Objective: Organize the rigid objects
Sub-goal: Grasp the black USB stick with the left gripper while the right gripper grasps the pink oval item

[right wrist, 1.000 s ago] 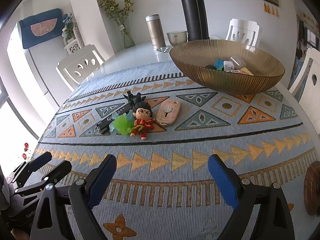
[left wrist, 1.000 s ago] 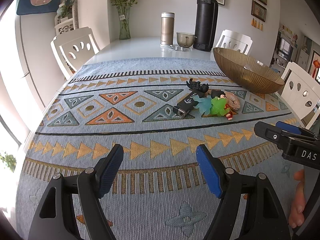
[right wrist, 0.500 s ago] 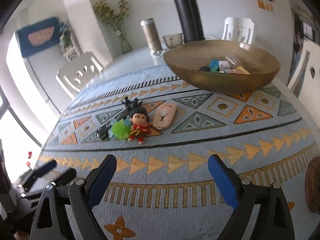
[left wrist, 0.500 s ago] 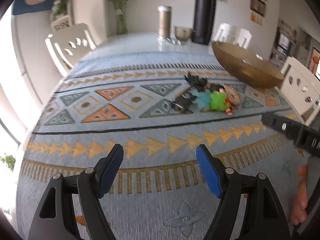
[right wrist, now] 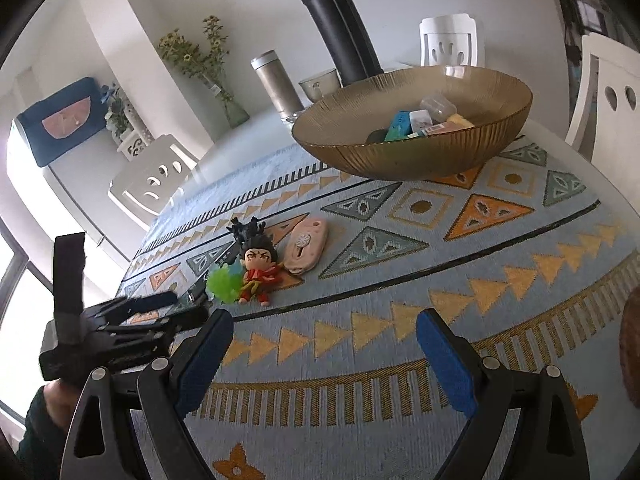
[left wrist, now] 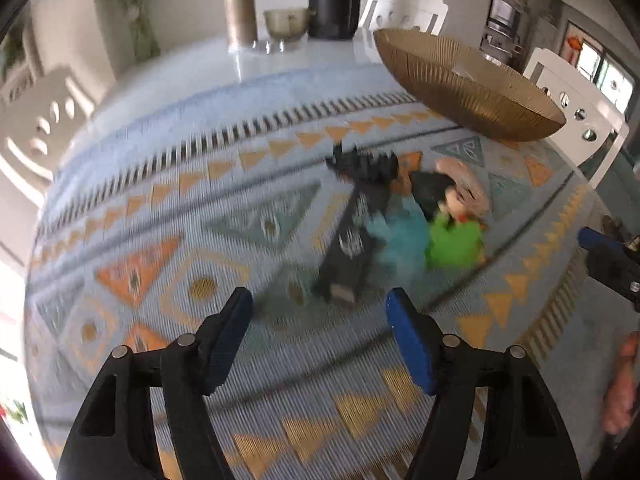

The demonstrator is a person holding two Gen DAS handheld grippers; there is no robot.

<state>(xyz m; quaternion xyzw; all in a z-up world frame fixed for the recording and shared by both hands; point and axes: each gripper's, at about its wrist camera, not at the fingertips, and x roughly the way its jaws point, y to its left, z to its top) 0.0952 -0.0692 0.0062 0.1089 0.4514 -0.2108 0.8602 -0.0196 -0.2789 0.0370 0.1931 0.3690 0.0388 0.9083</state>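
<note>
Since the earlier frame, left gripper [left wrist: 318, 334] has closed on the black device [left wrist: 350, 256], now just ahead between its spread, empty fingers. Likely rigid, light; grip across its narrow sides. Right gripper [right wrist: 324, 354] also released, well short.

daylight from left windows, blown out | left view motion-blurred | right sharp | fisheye edges
</note>
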